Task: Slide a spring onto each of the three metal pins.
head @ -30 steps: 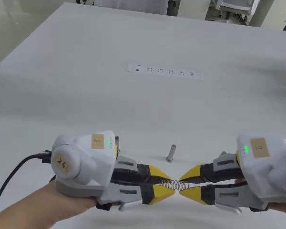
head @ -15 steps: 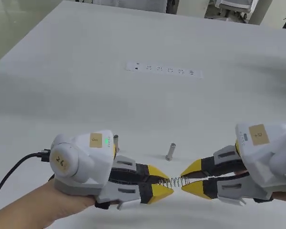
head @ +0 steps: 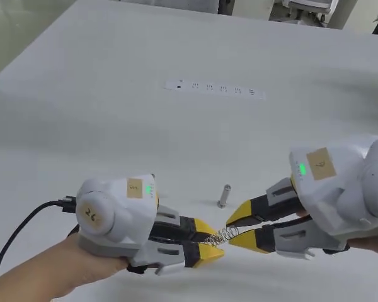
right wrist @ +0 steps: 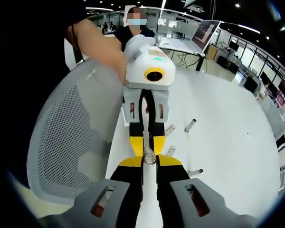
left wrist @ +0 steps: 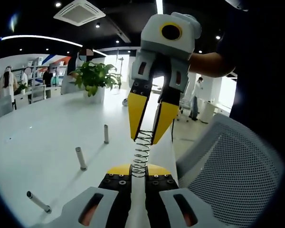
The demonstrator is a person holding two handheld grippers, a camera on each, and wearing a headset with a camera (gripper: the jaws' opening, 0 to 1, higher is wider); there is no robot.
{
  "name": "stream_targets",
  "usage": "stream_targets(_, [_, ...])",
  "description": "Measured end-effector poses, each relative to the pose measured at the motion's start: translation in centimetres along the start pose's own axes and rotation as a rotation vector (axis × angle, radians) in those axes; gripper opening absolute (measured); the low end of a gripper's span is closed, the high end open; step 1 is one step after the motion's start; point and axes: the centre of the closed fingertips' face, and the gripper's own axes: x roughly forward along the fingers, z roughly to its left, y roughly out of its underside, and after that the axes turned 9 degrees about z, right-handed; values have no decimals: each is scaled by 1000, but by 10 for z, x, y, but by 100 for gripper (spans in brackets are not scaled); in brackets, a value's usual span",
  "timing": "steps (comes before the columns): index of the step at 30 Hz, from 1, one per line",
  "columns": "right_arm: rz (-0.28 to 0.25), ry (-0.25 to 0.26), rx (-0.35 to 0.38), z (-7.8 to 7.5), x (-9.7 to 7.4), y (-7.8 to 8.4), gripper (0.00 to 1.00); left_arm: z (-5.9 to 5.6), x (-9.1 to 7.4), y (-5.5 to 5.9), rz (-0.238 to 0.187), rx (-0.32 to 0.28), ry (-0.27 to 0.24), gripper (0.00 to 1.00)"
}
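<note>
A small coil spring (head: 219,237) spans the gap between my two grippers just above the table. My left gripper (head: 209,249) is shut on its near end, seen as the spring (left wrist: 141,154) rising out of my left gripper (left wrist: 137,170). My right gripper (head: 229,231) is tilted down from the right and pinches the other end, its jaws a spring's width apart. That end of the spring (right wrist: 148,156) sits at my right gripper (right wrist: 149,161). One metal pin (head: 223,196) stands upright just behind the tips. Two pins (left wrist: 106,134) (left wrist: 80,158) stand and a third pin (left wrist: 38,202) lies flat.
A white power strip (head: 214,89) lies farther back on the white table (head: 113,113). Two loose springs (right wrist: 169,129) (right wrist: 171,151) lie on the table near the pins. A black cable (head: 25,226) trails from my left gripper. A mesh chair (left wrist: 228,161) stands by the table edge.
My right gripper has risen and tilted down toward the left one, and its jaws look a little wider apart. The spring now slants up to the right. The left gripper has barely moved.
</note>
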Motion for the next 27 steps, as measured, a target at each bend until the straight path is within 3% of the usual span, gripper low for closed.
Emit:
stream_targets(11, [90,-24,-61,3,4,-1,7,0,5,3,26,17,1,2])
stream_targets(27, [138,-28,-55,6,9,4,7,-4,10,5,40,32,3,2])
